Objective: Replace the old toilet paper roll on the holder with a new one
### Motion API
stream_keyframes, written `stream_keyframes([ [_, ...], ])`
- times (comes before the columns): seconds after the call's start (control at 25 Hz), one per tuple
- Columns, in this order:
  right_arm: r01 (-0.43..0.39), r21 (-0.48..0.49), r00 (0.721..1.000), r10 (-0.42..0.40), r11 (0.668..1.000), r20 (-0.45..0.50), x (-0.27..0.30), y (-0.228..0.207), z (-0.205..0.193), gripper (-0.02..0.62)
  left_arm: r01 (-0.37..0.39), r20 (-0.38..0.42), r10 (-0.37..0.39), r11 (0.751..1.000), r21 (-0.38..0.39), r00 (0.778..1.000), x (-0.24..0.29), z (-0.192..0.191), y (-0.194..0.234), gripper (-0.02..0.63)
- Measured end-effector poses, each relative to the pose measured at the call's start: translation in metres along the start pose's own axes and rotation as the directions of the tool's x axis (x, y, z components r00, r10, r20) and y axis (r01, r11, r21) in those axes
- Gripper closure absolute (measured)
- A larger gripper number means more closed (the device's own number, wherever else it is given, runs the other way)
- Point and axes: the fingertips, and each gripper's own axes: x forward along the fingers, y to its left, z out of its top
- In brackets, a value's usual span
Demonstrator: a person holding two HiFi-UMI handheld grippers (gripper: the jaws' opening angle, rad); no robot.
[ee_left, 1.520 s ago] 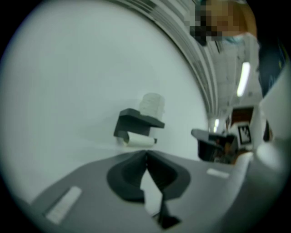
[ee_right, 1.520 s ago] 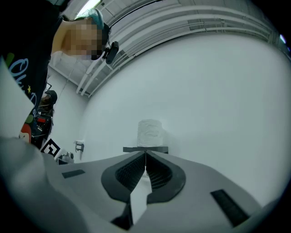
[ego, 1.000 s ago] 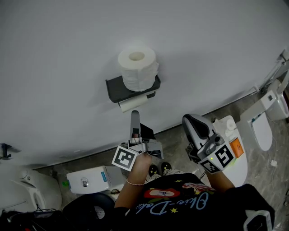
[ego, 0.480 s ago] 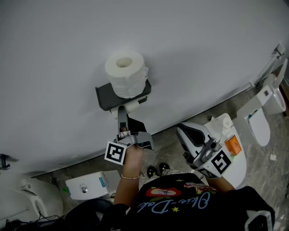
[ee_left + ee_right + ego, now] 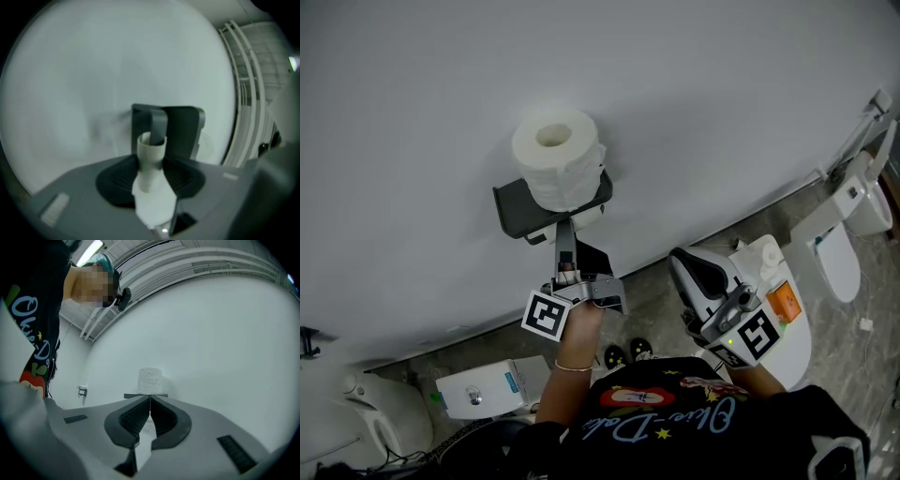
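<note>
our left gripper [image 5: 565, 234] reaches up under the dark wall holder [image 5: 514, 208]. its jaws have just been closing on the nearly bare old roll [image 5: 150, 161], which sits on the holder's arm, and the pads meet the tube's sides. the full new roll [image 5: 555, 159] stands upright on the holder's shelf. our right gripper [image 5: 150, 403] hangs off to the right, jaws pressed together on nothing.

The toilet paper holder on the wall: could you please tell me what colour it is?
The holder is dark grey, clearest in the head view.
</note>
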Motion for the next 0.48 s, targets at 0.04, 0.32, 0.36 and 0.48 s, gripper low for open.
stream_keyframes([
  [0.04,0.011,-0.012,1.0,-0.011,1.0,0.001,0.0,-0.003,0.001,0.581,0.006,-0.023,-0.007,1.0,-0.002,1.0,0.005,-0.007,0.0,0.449],
  [0.32,0.123,-0.043,0.992,-0.123,0.992,0.001,-0.028,-0.031,0.008,0.581,0.037,-0.186,-0.045,0.998,-0.05,0.982,0.034,-0.072,0.003,0.449],
  [0.36,0.142,-0.048,0.99,-0.143,0.989,-0.002,-0.033,-0.035,0.009,0.581,0.038,-0.204,-0.05,0.997,-0.062,0.978,0.038,-0.082,0.002,0.451],
  [0.48,0.193,-0.058,0.981,-0.194,0.979,-0.012,-0.049,-0.044,0.011,0.581,0.038,-0.269,-0.059,0.996,-0.082,0.961,0.04,-0.113,0.0,0.451],
])
